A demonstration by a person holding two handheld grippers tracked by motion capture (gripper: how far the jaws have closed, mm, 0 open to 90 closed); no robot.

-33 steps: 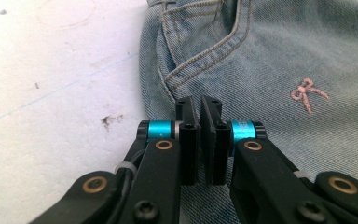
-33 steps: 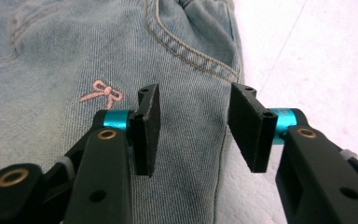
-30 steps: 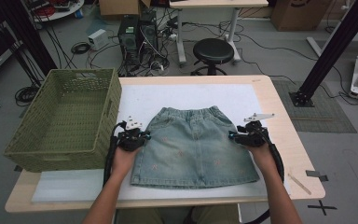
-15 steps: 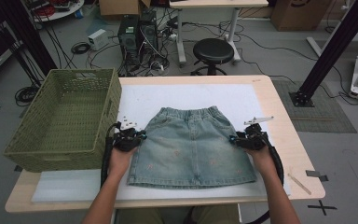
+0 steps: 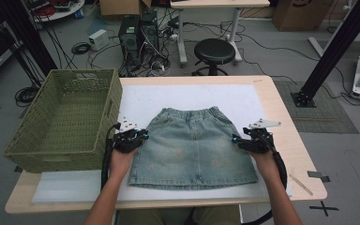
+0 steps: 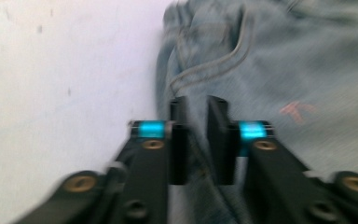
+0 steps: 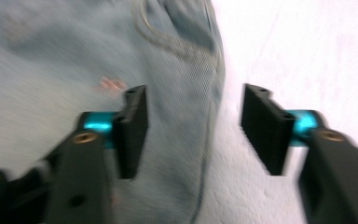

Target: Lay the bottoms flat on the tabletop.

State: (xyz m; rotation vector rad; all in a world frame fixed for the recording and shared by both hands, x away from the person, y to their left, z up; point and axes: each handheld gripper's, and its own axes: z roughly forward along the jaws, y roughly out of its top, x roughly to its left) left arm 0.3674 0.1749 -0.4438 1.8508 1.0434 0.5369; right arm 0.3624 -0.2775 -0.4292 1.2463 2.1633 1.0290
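A light-blue denim skirt (image 5: 192,145) lies flat on the white mat (image 5: 140,98), waistband away from me. My left gripper (image 5: 142,136) sits at the skirt's left edge. In the left gripper view the jaws (image 6: 199,109) have just been opening and stand a narrow gap apart over the skirt's (image 6: 284,60) side seam. My right gripper (image 5: 237,140) is at the skirt's right edge. Its jaws (image 7: 193,100) have just been opening and stand wide, with the skirt's (image 7: 51,60) edge between them and the pads off it.
A large green woven basket (image 5: 108,101) stands on the table's left end, close to my left hand. The wooden table (image 5: 281,108) has bare room to the right of the mat. A thin stick (image 5: 302,183) lies near the front right corner. A black stool (image 5: 214,49) stands behind the table.
Both hands stay at the skirt's sides and the skirt lies as it did. The left gripper has shifted very slightly.
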